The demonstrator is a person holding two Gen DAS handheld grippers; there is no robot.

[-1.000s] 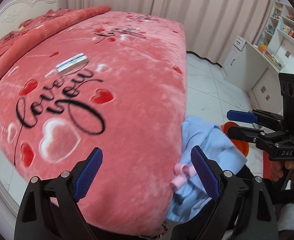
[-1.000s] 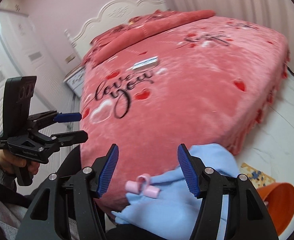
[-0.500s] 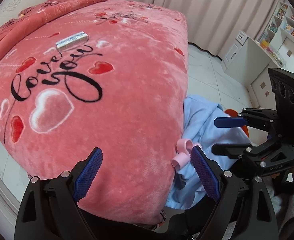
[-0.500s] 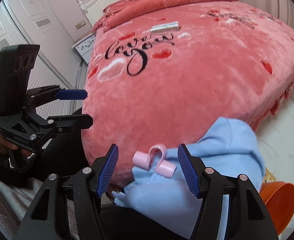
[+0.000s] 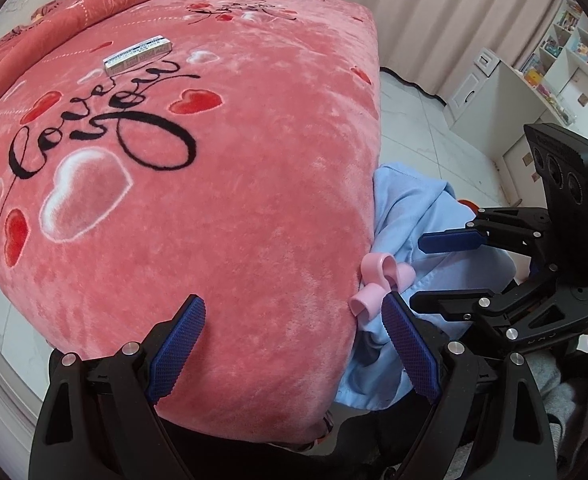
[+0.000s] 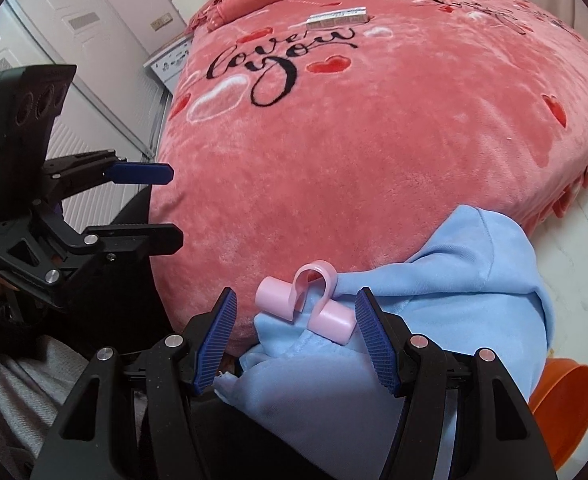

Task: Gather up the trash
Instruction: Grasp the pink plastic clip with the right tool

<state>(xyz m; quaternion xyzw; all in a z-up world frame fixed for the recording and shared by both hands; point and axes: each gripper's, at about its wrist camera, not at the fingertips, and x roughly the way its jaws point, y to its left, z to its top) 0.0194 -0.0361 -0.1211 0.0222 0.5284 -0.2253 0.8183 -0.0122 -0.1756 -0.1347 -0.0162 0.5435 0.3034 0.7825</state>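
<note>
A small white and silver box (image 5: 137, 55) lies far out on the pink bed blanket (image 5: 233, 200), above the "love you" lettering; it also shows in the right wrist view (image 6: 337, 16). A pink plastic clip (image 6: 308, 304) rests on a light blue garment (image 6: 454, 292) at the bed's near corner, and shows in the left wrist view (image 5: 380, 280). My left gripper (image 5: 294, 340) is open and empty over the blanket's near edge. My right gripper (image 6: 296, 334) is open and empty, with the clip just ahead between its fingers.
An orange bin (image 6: 566, 404) stands on the tiled floor at the lower right, partly behind the garment. A white desk and shelves (image 5: 534, 80) stand to the right of the bed. A nightstand (image 6: 169, 60) and white door are on the left.
Both grippers have moved forward and down toward the bed's near corner. The pink clip and blue garment now sit closer to the right gripper's fingers. Both stay open.
</note>
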